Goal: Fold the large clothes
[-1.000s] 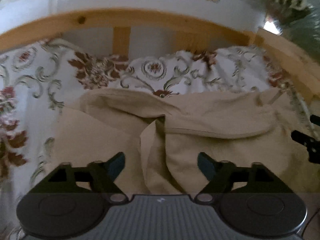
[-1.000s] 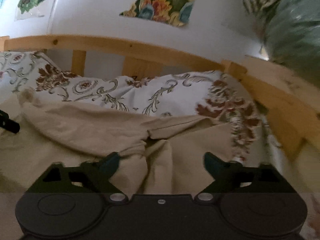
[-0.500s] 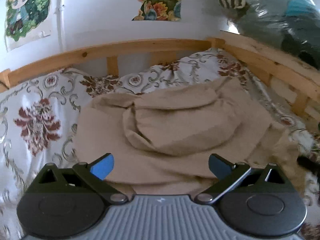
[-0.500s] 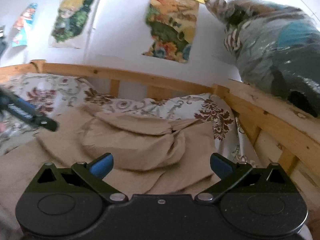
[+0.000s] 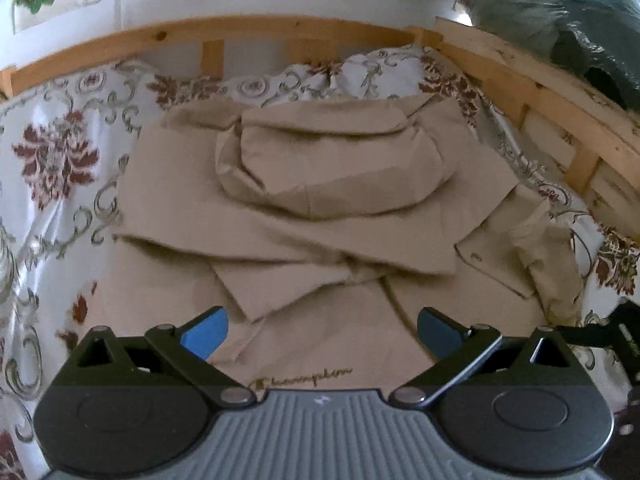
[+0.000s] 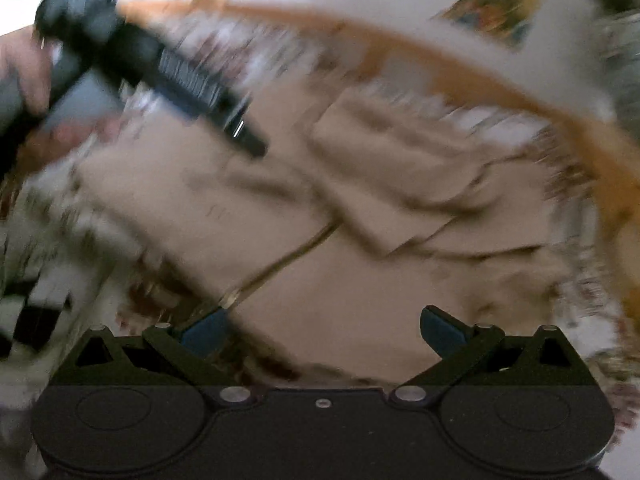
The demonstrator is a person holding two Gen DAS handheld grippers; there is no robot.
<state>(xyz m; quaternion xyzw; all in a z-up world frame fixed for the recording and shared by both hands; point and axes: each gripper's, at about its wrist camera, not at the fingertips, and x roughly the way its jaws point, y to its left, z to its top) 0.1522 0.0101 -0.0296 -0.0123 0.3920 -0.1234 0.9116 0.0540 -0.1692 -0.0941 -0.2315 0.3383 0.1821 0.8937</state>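
left wrist: beige hoodie [image 5: 320,208] on floral bedsheet [image 5: 56,184], wooden rail [image 5: 280,28] behind.

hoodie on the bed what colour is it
Plain beige hoodie, clearest in the left wrist view.

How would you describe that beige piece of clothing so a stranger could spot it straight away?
Start at the wooden bed rail and look down onto the flowered bedspread. The beige hooded sweatshirt lies spread there, hood bunched near the rail and sleeves folded across its body. It is the only plain, unpatterned cloth on the bed, with a small stitched script logo on it.
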